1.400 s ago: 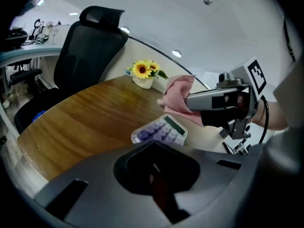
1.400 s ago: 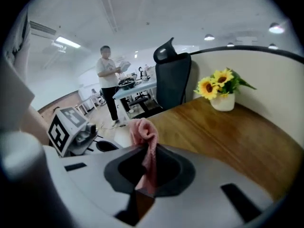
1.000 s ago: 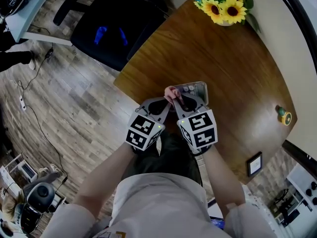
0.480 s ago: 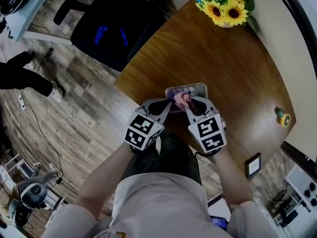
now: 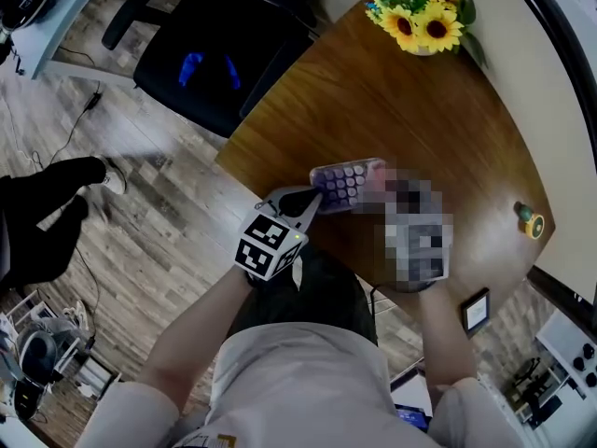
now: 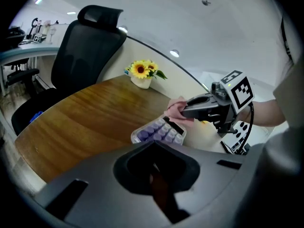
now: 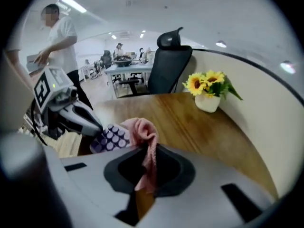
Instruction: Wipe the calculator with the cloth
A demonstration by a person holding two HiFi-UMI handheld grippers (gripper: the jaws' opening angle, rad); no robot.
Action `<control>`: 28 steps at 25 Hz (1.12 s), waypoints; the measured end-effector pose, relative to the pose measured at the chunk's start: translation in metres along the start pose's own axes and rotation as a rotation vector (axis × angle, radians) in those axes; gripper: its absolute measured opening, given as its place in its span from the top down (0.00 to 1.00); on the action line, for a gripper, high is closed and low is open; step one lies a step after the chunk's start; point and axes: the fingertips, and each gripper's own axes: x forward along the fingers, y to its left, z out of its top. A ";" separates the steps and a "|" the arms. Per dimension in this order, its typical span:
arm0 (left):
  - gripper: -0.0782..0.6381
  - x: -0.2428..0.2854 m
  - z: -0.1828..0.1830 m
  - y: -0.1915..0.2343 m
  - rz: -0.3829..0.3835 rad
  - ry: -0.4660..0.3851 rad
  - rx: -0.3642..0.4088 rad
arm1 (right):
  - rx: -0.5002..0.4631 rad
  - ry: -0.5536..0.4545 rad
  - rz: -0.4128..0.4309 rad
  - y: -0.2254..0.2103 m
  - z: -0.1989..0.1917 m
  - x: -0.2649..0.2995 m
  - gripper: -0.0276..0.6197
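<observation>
The calculator (image 5: 347,183), judged light, stiff and slippery, is pinched at its 8 o'clock corner near the table (image 5: 420,101) edge by the left gripper (image 5: 314,196), while the soft cloth (image 7: 137,129) is clamped in the right gripper (image 6: 185,112).

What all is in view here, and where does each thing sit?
Table: one, brown wood, centre.
Calculator: one, purple keys, at the table's near edge.
Cloth: one, pink, against the calculator.
Sunflowers: one bunch, yellow, in a white pot, far table corner.
Office chair: one, black, beside the table.
Bystander: one, white shirt, background.
Left gripper: grey, tip at the calculator's edge; grip unclear.
Right gripper: grey, shut on the cloth.
</observation>
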 end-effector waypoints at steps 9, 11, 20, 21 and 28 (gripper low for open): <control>0.89 0.001 0.001 0.001 -0.029 0.006 -0.035 | 0.054 -0.159 0.173 0.075 0.043 -0.016 0.90; 0.89 0.001 0.001 0.001 -0.030 0.011 -0.035 | 0.070 -0.135 0.204 0.092 0.029 -0.005 0.90; 0.89 0.001 0.001 0.001 -0.023 0.007 -0.025 | -0.016 -0.087 0.251 0.121 -0.008 0.022 0.90; 0.89 0.001 0.001 0.001 -0.022 0.011 -0.012 | -0.034 -0.078 0.246 0.118 -0.009 0.022 0.90; 0.89 0.001 0.000 -0.001 -0.034 0.046 0.040 | -0.027 -0.039 0.253 0.102 -0.015 0.018 0.90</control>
